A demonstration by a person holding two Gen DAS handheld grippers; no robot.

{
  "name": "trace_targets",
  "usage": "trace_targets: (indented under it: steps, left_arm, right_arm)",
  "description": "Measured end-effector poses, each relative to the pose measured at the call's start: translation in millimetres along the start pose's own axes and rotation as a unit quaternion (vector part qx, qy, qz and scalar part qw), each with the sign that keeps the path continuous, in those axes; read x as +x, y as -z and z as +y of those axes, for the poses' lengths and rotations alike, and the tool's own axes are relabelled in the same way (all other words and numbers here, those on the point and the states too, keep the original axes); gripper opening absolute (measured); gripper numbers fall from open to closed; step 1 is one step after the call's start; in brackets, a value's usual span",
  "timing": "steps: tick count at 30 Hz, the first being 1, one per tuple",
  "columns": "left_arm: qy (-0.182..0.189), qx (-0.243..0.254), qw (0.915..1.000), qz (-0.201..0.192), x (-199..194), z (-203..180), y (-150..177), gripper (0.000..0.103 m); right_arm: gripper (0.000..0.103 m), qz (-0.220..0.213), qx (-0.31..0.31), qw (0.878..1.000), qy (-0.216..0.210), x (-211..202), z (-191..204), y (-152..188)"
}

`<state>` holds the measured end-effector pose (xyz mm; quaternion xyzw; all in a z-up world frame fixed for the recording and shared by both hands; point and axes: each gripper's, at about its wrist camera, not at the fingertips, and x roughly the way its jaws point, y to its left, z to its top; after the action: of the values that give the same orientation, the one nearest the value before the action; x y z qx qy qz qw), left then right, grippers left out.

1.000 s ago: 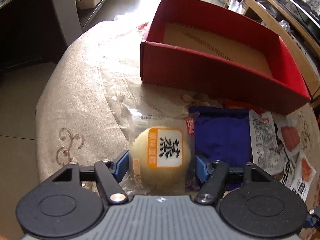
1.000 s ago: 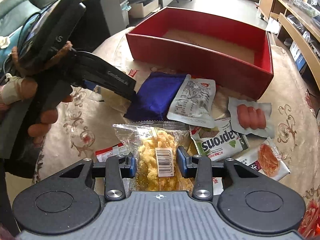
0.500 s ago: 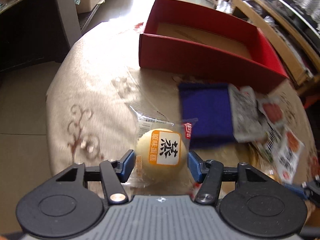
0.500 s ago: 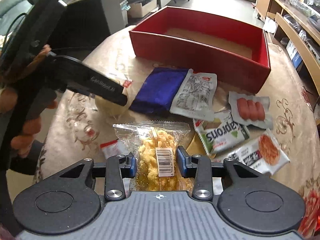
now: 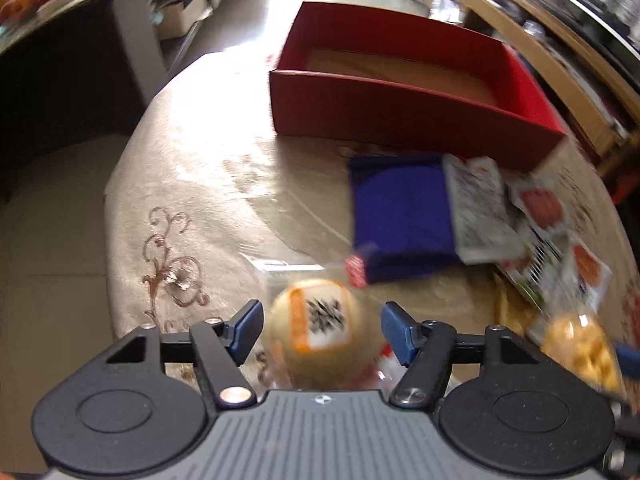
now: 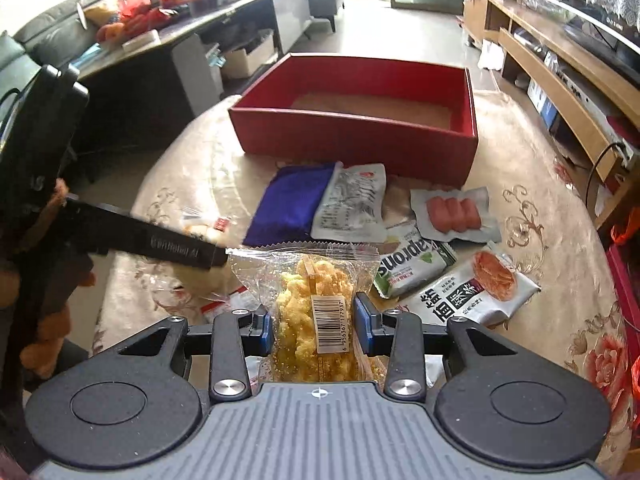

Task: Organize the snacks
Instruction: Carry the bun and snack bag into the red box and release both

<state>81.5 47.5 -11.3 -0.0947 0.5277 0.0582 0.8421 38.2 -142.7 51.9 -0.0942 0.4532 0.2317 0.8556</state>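
Note:
My left gripper [image 5: 322, 330] is shut on a round yellow cake in a clear wrapper [image 5: 318, 330] and holds it above the table. My right gripper [image 6: 314, 330] is shut on a clear bag of yellow puffed snack [image 6: 314, 304]. The empty red box [image 5: 408, 116] stands at the far side of the table and also shows in the right wrist view [image 6: 360, 136]. The left gripper's body [image 6: 132, 236] shows at the left of the right wrist view.
On the beige tablecloth [image 6: 540, 208] lie a blue pouch [image 6: 290, 208], a grey-white packet [image 6: 354, 206], a sausage pack [image 6: 454, 214], a green wafer pack [image 6: 412, 266] and a white noodle-type packet [image 6: 476, 292]. A TV cabinet [image 6: 560, 68] stands at the right.
Both grippers have risen and pulled back with their snacks; the table and the red box look farther away. The left view is motion-blurred.

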Motion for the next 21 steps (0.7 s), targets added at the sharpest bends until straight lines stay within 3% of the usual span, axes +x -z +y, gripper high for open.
trace_targets:
  steps: [3,5,7,13,21]
  left_arm:
    - [-0.007,-0.012,0.9998,0.015,15,5,-4,0.065]
    - [0.003,-0.03,0.9983,0.05,32,7,1,0.064]
    - [-0.016,-0.005,0.9991,0.039,28,-2,7,0.056]
    - [-0.027,-0.007,0.9993,0.025,3,-5,11,0.054]
    - [0.002,0.01,0.9996,-0.027,-27,-14,-19,0.054]
  right_arm:
    - [0.046,0.005,-0.01,1.0,-0.004,6,5,-3]
    - [0.046,0.006,-0.013,1.0,-0.004,8,6,-5]
    - [0.046,0.004,-0.014,1.0,0.002,7,7,-6]
    - [0.046,-0.027,-0.015,0.999,0.013,-6,8,-13]
    - [0.046,-0.056,-0.001,0.998,0.036,-7,-1,-38]
